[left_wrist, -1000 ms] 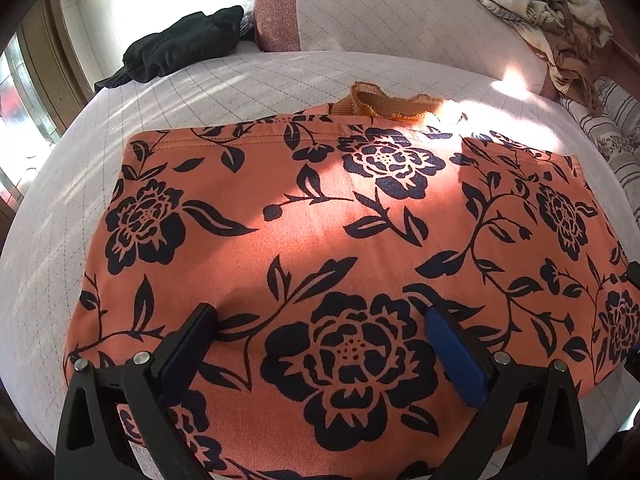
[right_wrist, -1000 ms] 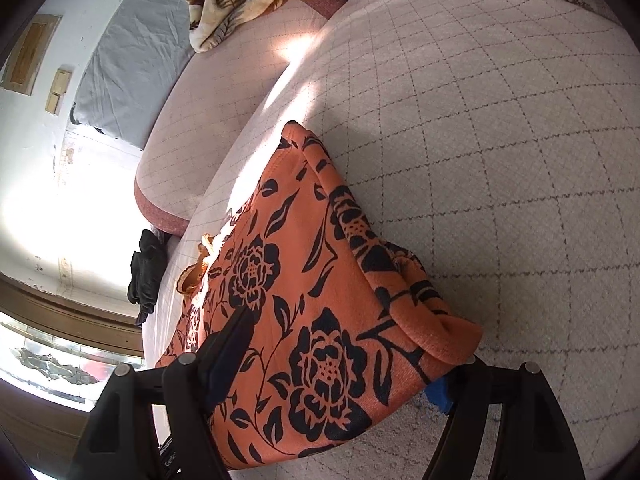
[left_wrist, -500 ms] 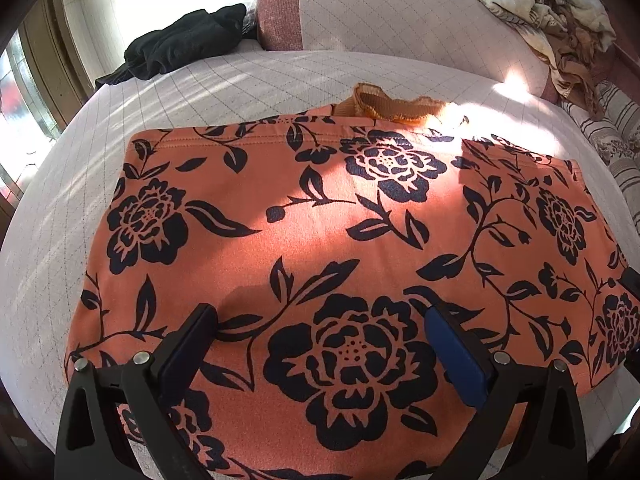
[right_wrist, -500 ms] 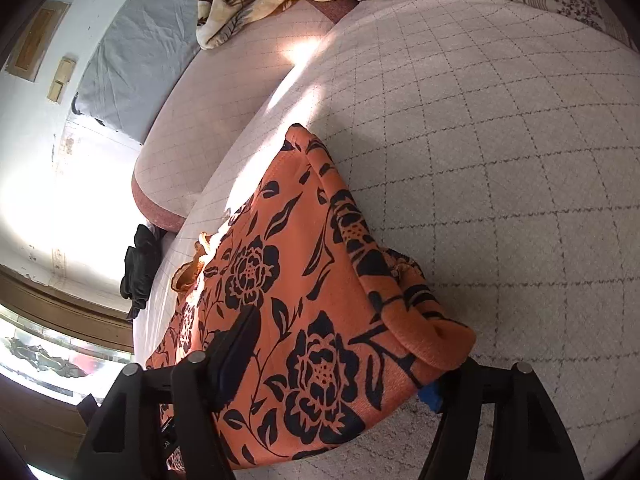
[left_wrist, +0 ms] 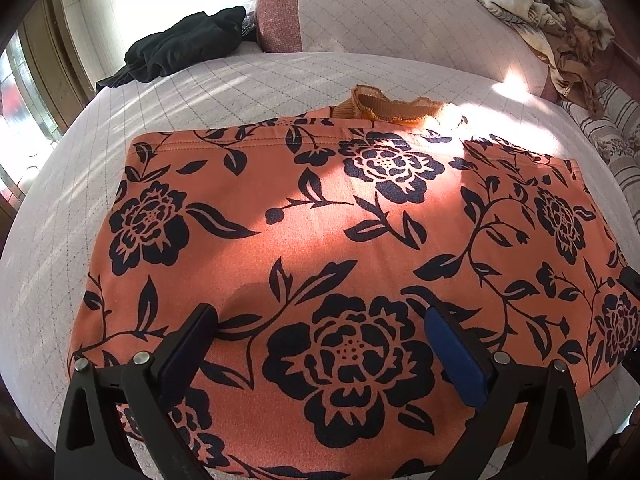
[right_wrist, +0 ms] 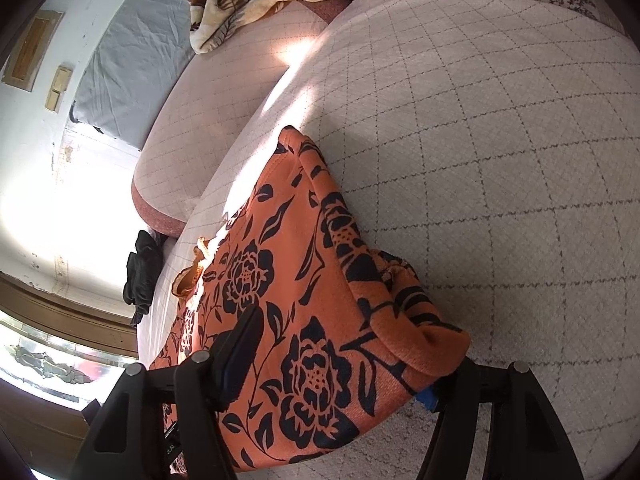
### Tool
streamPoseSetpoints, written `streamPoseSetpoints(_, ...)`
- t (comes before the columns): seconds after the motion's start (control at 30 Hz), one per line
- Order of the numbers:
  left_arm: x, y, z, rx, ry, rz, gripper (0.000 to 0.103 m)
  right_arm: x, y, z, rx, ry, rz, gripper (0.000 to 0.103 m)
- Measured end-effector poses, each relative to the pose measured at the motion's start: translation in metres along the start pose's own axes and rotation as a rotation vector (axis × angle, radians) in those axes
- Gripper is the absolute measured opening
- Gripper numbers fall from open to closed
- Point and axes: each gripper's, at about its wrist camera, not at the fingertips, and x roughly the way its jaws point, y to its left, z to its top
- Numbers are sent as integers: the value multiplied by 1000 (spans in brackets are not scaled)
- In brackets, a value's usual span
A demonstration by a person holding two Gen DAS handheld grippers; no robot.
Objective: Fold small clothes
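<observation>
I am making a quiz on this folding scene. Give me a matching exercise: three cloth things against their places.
1 orange floral garment
2 black clothes
3 tan patterned blanket

A on the bolster, far right in the left view
B spread on the quilted mattress, under the tongs
C at the mattress's far left edge

Pairs: 1-B, 2-C, 3-A
</observation>
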Motion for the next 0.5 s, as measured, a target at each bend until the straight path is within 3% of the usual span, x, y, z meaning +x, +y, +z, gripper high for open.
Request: streamPoseSetpoints(0.5,7,-6,-2,33,-10,6,103,2,0,2,2,-4,-4,69)
